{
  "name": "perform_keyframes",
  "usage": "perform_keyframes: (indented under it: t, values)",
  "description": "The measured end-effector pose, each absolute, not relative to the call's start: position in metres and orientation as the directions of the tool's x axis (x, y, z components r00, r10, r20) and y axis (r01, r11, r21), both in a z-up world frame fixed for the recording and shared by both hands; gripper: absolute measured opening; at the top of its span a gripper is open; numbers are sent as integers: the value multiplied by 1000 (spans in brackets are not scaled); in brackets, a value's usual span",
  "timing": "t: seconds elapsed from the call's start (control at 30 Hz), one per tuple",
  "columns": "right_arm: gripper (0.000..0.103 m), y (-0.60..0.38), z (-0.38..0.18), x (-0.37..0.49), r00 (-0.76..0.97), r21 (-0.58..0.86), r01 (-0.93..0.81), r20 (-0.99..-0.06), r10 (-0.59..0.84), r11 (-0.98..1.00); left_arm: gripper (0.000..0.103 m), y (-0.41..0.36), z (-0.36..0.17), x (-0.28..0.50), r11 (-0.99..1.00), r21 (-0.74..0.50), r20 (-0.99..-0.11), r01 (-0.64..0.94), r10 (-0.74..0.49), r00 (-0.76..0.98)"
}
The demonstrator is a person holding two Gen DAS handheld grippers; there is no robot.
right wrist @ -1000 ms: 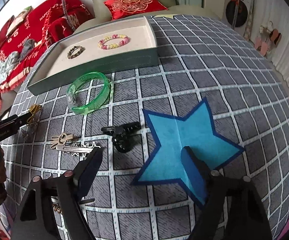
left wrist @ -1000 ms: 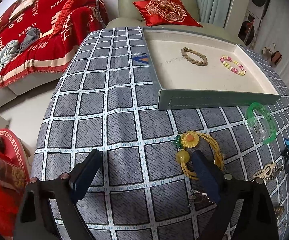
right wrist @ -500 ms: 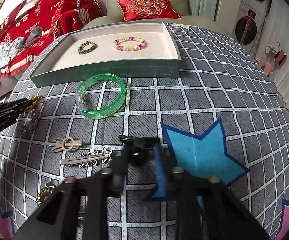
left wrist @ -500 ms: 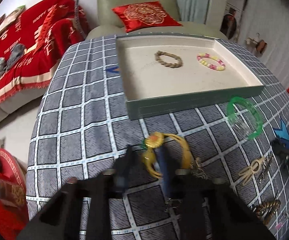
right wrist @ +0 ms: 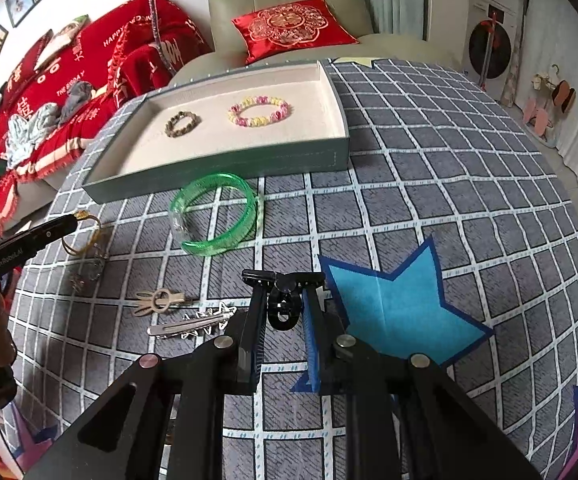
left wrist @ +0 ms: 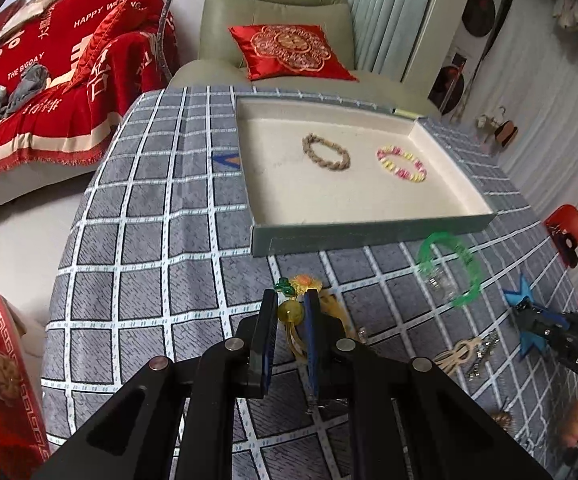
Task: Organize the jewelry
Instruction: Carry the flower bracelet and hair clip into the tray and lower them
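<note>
Two grippers work over one checked grey cloth (right wrist: pixel 429 168), woven, with pale grid lines. The left gripper (left wrist: pixel 291 312) has its jaws nearly together, pinching a round amber bead (left wrist: pixel 290 311) of a yellow cord (left wrist: pixel 329 308) with an orange flower and a green knot. The right gripper (right wrist: pixel 285 306) is likewise almost closed, its pads against a glossy black clip (right wrist: pixel 283 292) that lies beside a blue felt star (right wrist: pixel 393 304).

Beyond them sits a shallow tray (right wrist: pixel 225 170) with grey-green walls and a cream lining. In it lie a twisted brown rope bracelet (left wrist: pixel 326 152) and a pink-and-yellow bead bracelet (left wrist: pixel 401 165), apart from each other. A clear green bangle (right wrist: pixel 213 216) lies on the cloth just in front of the tray wall.

Only the right wrist view shows clearly a flat beige clip (right wrist: pixel 161 302) and a silver spiked clip (right wrist: pixel 193 324), side by side left of the gripper. It also shows the left gripper from the side, with the yellow loop at its tip. The left wrist view alone shows the bead between the pads.

Behind the table stand a pale green armchair (left wrist: pixel 281 4) with a red embroidered cushion (left wrist: pixel 289 52) and a sofa under a red throw (left wrist: pixel 49 92).
</note>
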State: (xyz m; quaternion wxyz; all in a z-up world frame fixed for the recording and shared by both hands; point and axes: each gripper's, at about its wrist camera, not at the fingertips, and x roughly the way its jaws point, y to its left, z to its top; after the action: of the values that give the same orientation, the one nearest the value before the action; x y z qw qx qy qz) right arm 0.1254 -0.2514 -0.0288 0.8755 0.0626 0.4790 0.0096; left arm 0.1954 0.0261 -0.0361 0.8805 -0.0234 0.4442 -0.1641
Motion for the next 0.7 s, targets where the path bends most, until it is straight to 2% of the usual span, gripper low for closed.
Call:
perform_keyframes:
  t: [0.7]
  values:
    - [19,-253,24,156,613,184,-9,-775,151,983,29,10,25,213,915,-233,-685,329,-394,612]
